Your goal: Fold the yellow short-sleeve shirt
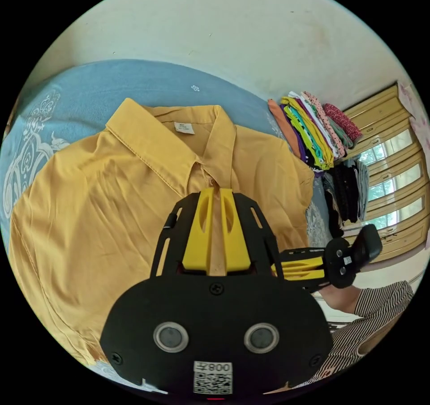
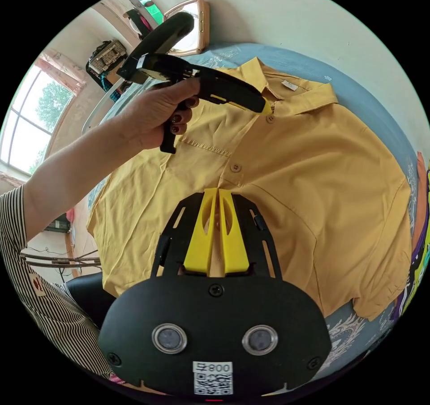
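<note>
Closest to the lens in the left gripper view, the left gripper (image 1: 216, 189) is sitting with its yellow jaws drawn almost together, a thin strip of the yellow shirt (image 1: 107, 208) lying in the slit between them near the collar; whether they are actually pinching the cloth I cannot tell. Likewise the right gripper (image 2: 218, 191) is showing narrow jaws over the button placket in its own view, grip unclear.

Spread front-up on the blue patterned bed cover (image 1: 103, 80), the shirt is lying flat with its collar toward the pale wall (image 1: 251, 29) and its long axis running from collar to hem, back toward the person.

From the left gripper view come the stack of folded clothes (image 1: 313, 127) beside the shirt, the dark clothes (image 1: 347, 194) next to it, a wooden-framed window (image 1: 394, 163), and the right gripper's side at the shirt's edge.

From the right gripper view come the buttons (image 2: 235, 168), the chest pocket seam, a short sleeve (image 2: 380, 253) reaching the bed's edge, and a hand (image 2: 154, 114) with a striped sleeve (image 2: 27, 253) holding the left gripper, its tip touching the collar opening.
</note>
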